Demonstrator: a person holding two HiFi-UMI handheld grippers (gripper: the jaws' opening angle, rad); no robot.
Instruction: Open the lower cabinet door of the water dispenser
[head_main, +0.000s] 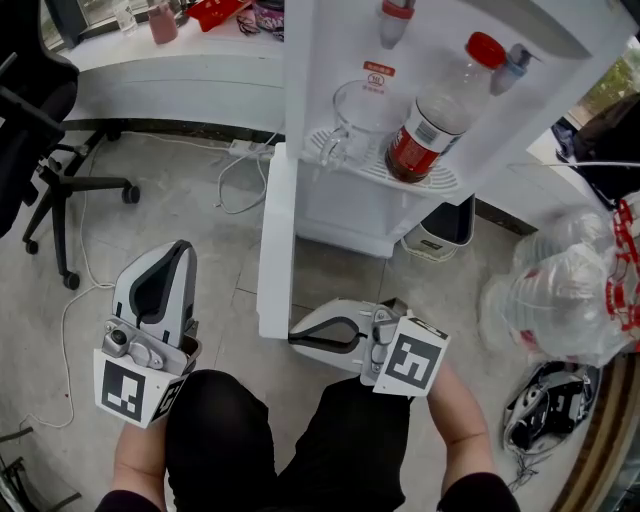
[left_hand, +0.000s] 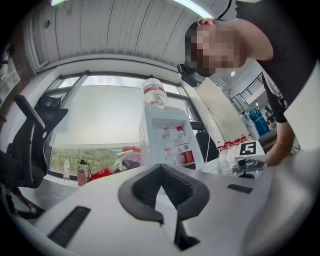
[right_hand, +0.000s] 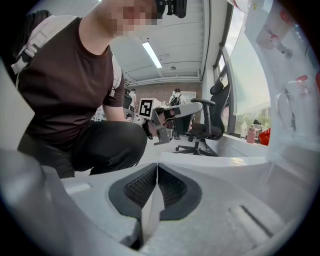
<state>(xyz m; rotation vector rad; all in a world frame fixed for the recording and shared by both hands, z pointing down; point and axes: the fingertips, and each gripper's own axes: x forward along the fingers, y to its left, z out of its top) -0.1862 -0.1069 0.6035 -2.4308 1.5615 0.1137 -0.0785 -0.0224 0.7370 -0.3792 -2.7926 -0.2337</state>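
The white water dispenser (head_main: 335, 205) stands ahead with a red-labelled bottle (head_main: 435, 120) and a clear jug (head_main: 358, 112) on its drip tray. Its lower cabinet door (head_main: 277, 240) stands swung out edge-on toward me. My right gripper (head_main: 296, 338) points left at the door's bottom edge. In the right gripper view its pads (right_hand: 142, 187) are shut on the thin white door edge (right_hand: 151, 205). My left gripper (head_main: 180, 250) hangs left of the door, apart from it. Its tips (left_hand: 161, 167) meet with nothing between them, and the dispenser (left_hand: 165, 132) shows beyond.
An office chair (head_main: 45, 150) stands at the left. A white cable (head_main: 240, 180) lies on the floor by the dispenser. A small bin (head_main: 445, 232) sits behind the dispenser. A clear bag of bottles (head_main: 565, 300) lies at the right. My knees are just below both grippers.
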